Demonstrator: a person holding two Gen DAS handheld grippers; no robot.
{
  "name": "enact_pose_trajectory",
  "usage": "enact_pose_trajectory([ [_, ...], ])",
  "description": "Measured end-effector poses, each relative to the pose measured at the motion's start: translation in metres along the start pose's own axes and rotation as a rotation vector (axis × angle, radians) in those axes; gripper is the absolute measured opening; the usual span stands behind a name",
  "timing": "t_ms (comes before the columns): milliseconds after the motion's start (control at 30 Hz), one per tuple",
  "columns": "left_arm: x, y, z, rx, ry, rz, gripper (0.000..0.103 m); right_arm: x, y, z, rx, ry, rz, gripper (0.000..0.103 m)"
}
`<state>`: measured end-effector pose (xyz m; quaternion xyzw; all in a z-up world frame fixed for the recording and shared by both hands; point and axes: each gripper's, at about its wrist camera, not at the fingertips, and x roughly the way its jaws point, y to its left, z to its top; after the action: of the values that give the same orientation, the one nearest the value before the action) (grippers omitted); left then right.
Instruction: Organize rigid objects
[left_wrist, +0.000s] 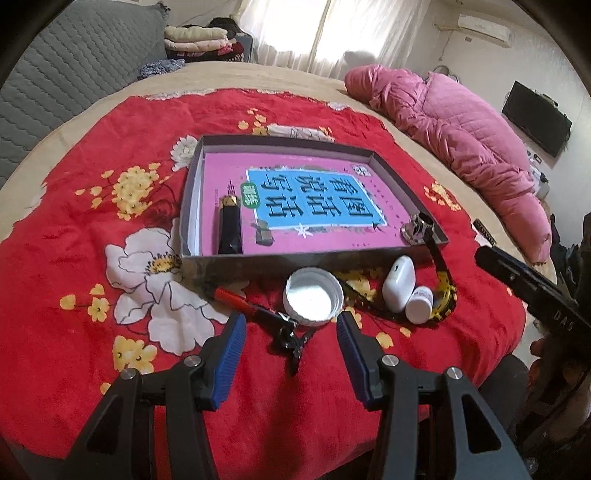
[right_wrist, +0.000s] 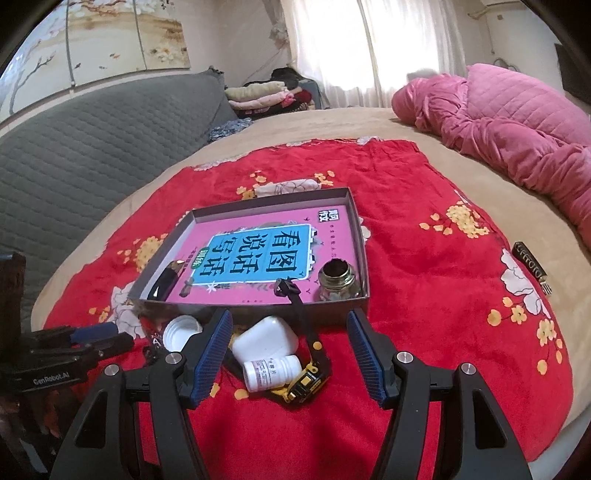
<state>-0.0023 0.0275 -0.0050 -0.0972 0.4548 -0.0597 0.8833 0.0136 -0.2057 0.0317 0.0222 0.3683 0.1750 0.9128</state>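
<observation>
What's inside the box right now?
Inside the box: a pink book covering the floor, a black tube at one side, a small glass jar, and the watch strap's end. Anything under the book is hidden.

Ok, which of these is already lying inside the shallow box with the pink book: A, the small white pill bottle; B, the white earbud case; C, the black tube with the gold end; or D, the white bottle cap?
C: the black tube lies inside the box along its left wall, on the pink book, while the cap, earbud case and pill bottle sit on the red cloth in front of it.
</observation>
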Motion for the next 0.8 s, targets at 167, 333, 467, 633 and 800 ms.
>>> enact_pose_trajectory([
  [167,0.005,-0.003,-0.004,0.017,0.022,-0.004,0.051,0.001,-0.002,-0.002,0.012,0.013,-0.008,0.066],
  [333,0.011,-0.003,-0.006,0.02,0.044,-0.01,0.051,0.003,-0.005,-0.003,0.015,0.023,-0.014,0.066],
  [467,0.015,-0.006,-0.009,0.038,0.062,-0.006,0.051,0.011,-0.011,-0.008,0.032,0.066,-0.032,0.066],
  [633,0.021,-0.009,-0.012,0.061,0.089,-0.006,0.051,0.023,-0.017,-0.015,0.058,0.131,-0.048,0.066],
  [800,0.023,-0.01,-0.014,0.069,0.102,-0.005,0.051,0.03,-0.022,-0.02,0.075,0.17,-0.057,0.066],
])
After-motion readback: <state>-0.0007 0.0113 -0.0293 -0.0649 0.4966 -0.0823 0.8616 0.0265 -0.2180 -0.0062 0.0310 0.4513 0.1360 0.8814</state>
